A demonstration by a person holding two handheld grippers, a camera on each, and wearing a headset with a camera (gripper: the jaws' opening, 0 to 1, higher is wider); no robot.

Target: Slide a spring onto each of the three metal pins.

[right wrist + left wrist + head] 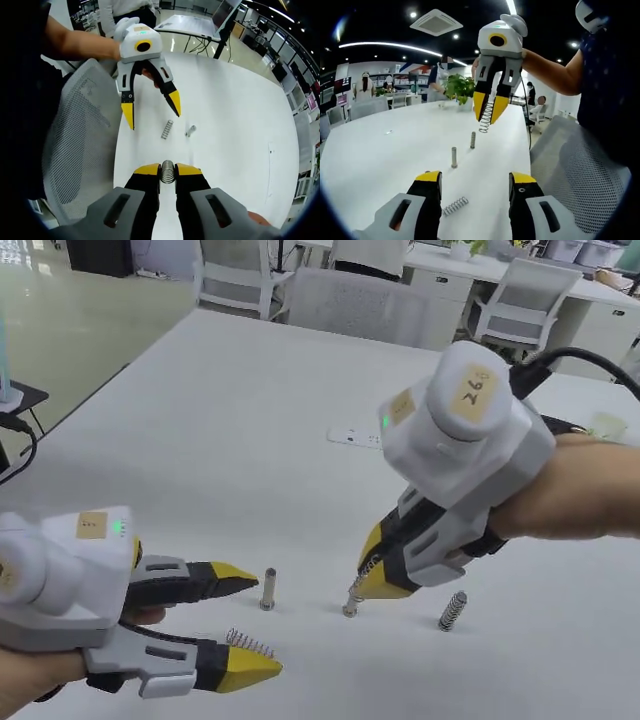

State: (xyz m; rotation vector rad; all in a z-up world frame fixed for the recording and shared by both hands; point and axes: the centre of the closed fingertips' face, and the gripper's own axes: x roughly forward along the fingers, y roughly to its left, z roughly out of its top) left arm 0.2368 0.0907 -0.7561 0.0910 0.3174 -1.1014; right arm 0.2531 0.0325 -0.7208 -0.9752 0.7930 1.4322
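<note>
- Jaws of the right gripper (375, 580) are clenched on a held spring (167, 171). The right gripper view shows this spring end-on, pinched between the yellow tips.
- In the head view, the right gripper points steeply down at the white worktop (200, 420). The spring's lower end sits at or just above the middle pin (350, 609); I cannot tell whether the coil has caught the pin's tip.
- Jaws of the left gripper (267, 625) stand wide apart and grasp nothing. This gripper hovers low at the near left.
- A loose spring (250, 644) lies flat on the worktop between those open jaws, just beside the lower tip.
- A bare pin (268, 590) stands upright just past the left gripper's upper tip, with no spring on it.
- On the far side of the right gripper, well apart from the bare pin, a third pin (452, 611) already wears its spring.
- By this layout, one pin of three looks finished, the second is in hand, and the last waits.
- The next move likely calls for lining the held spring straight over the middle pin. It would then be lowered until the coils slide down the shaft, and the jaws released.
- The left gripper seems well placed to close on the loose spring afterwards. Because that spring lies flat, it would need tipping upright before going onto the bare pin.
- A slim pin may topple if a spring comes down off-axis.
</note>
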